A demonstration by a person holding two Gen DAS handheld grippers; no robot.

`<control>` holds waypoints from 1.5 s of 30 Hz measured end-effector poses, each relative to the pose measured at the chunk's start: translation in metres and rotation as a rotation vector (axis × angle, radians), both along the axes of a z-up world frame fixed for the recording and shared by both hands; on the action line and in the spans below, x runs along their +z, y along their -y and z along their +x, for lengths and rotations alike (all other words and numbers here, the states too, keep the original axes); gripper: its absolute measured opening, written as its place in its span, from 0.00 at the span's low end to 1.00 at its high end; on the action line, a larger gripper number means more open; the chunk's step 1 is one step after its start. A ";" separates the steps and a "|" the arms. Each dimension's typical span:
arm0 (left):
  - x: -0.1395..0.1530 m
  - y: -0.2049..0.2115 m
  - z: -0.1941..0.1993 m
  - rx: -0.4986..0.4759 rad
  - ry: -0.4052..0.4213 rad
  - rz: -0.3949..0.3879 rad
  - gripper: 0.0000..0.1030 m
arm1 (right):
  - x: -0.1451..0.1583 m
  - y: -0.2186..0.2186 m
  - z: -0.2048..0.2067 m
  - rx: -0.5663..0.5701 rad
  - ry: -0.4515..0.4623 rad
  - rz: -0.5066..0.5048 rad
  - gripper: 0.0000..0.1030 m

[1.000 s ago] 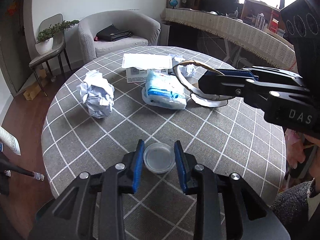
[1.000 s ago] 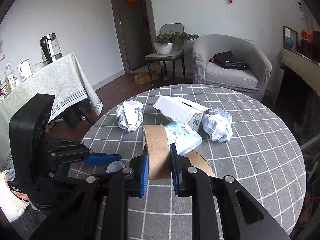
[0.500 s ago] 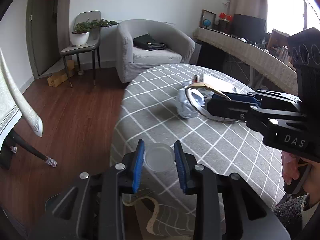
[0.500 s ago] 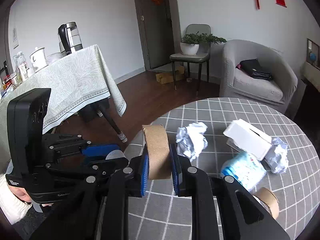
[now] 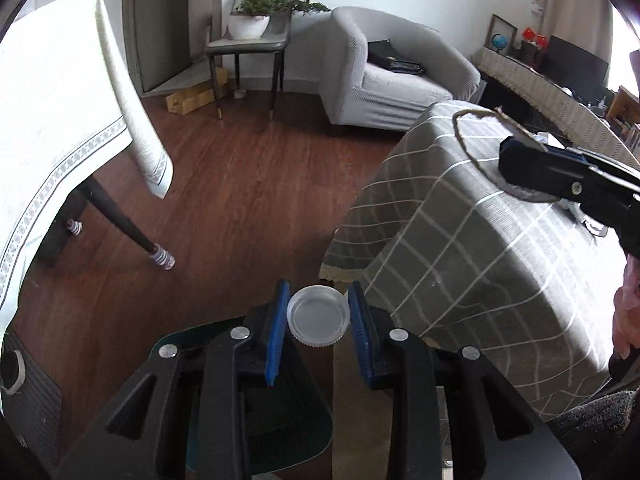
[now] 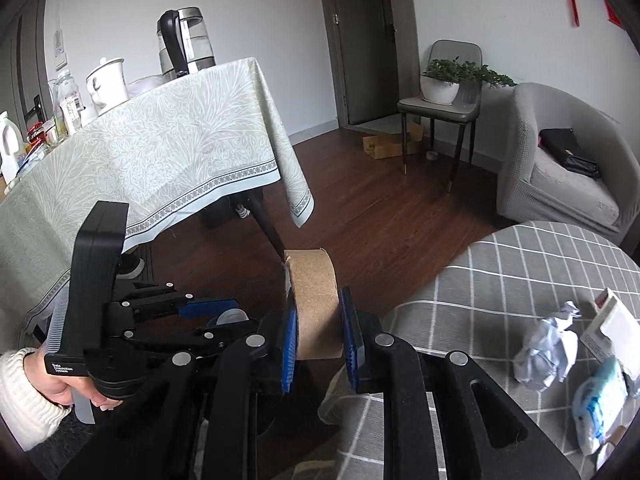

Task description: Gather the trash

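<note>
Holding: I've got the left gripper [image 5: 318, 312] clamped on a clear plastic lid [image 5: 318, 315], and the right gripper [image 6: 318, 330] clamped on a cardboard tape core [image 6: 314, 304].
Lid place: pinched edge to edge between the blue pads [image 5: 277, 332], out over the wood floor [image 5: 240, 200], just beside the desk [image 5: 460, 248] edge.
Lid facing: open face up toward the camera, lying flat; it is round, so I see no long axis. Ribbed rim shows at the near edge.
Core place: between my right gripper's pads, above the floor, left of the desk [image 6: 520, 280] in the right wrist view.
Core facing: standing on its rim, the band running up and away from the gripper; the hole's axis runs sideways, pad to pad.
Core from left view: thin ring [image 5: 480, 140] seen nearly edge-on; its lower part is hidden behind the right gripper [image 5: 516, 160].
Still on desk: crumpled paper [image 6: 548, 356], white box [image 6: 616, 328], blue-white packet [image 6: 600, 404], all cut off by the frame edge on the right.
Hard to read: the lid in the right wrist view is only a sliver [image 6: 230, 316] behind the left gripper [image 6: 216, 312].
Hand: left hand [image 6: 68, 384] in a white sleeve, mostly cut off.
Under gripper: dark green shape [image 5: 280, 400], I cannot tell what it is.
</note>
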State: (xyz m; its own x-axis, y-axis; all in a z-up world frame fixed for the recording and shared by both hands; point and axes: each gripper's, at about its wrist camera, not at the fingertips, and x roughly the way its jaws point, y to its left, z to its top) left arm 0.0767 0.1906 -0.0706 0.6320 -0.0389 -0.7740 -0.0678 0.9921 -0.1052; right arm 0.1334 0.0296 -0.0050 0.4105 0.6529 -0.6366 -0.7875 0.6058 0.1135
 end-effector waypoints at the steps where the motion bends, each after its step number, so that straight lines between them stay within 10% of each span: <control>1: -0.004 -0.007 -0.001 0.011 -0.015 -0.003 0.32 | -0.002 -0.005 0.000 0.005 -0.005 -0.005 0.19; 23: -0.079 -0.101 -0.043 0.135 -0.282 0.006 0.35 | -0.061 -0.134 -0.004 0.130 -0.114 -0.113 0.19; 45: -0.029 -0.136 -0.078 0.197 -0.044 0.001 0.66 | -0.156 -0.200 -0.010 0.168 -0.312 -0.262 0.19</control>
